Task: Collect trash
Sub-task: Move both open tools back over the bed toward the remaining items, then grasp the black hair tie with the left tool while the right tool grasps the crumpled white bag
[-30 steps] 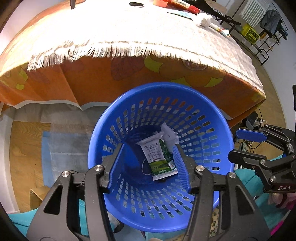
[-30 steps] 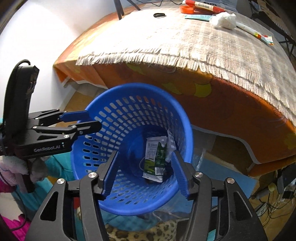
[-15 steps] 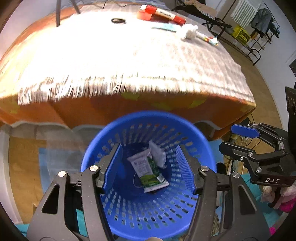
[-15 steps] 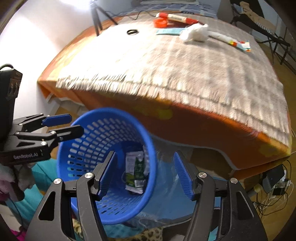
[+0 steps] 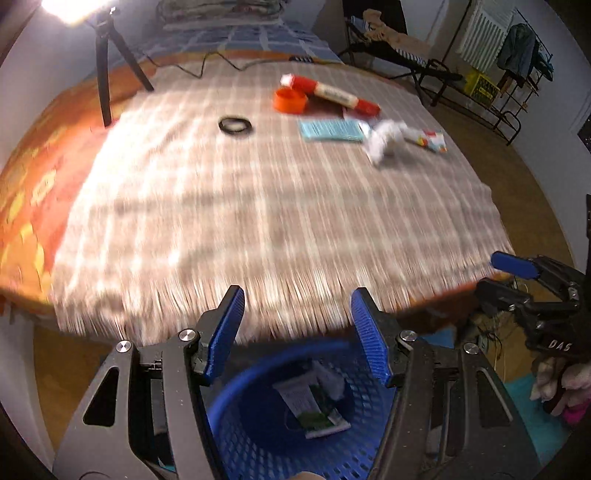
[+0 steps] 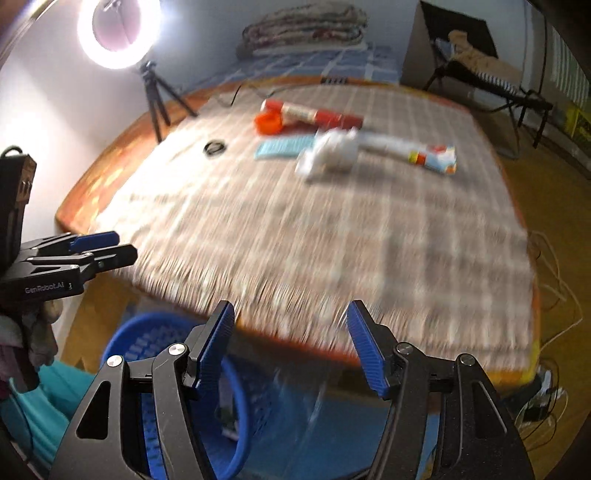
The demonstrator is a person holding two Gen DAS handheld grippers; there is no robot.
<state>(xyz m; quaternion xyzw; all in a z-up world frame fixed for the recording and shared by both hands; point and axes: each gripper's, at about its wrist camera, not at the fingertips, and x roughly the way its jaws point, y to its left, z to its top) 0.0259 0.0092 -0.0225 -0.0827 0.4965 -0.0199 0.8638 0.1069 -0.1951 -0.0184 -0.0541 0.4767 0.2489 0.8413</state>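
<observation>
A blue plastic basket [image 5: 258, 417] stands on the floor below the table edge, with a green-and-white packet [image 5: 314, 410] inside; it also shows in the right wrist view [image 6: 147, 332]. On the table lie a crumpled white tissue [image 5: 384, 138] [image 6: 332, 151], a colourful wrapper [image 5: 430, 140] [image 6: 432, 158], a light-blue packet [image 5: 330, 130] [image 6: 284, 147], a red tube [image 5: 328, 92] [image 6: 314, 114] and an orange cap [image 5: 290, 100] [image 6: 269, 122]. My left gripper [image 5: 297, 306] is open and empty above the basket. My right gripper [image 6: 290, 317] is open and empty at the table's near edge.
A black ring [image 5: 235, 124] lies on the checked cloth [image 5: 258, 203]. A tripod [image 5: 107, 66] with a ring light [image 6: 118, 29] stands at the far left. Chairs and a drying rack [image 5: 498, 55] stand behind the table. Cables [image 6: 550, 258] lie on the floor at right.
Both grippers have risen and tilted up from looking down into the basket to looking across the tabletop. The basket has dropped to the bottom of both views. Both stay open.
</observation>
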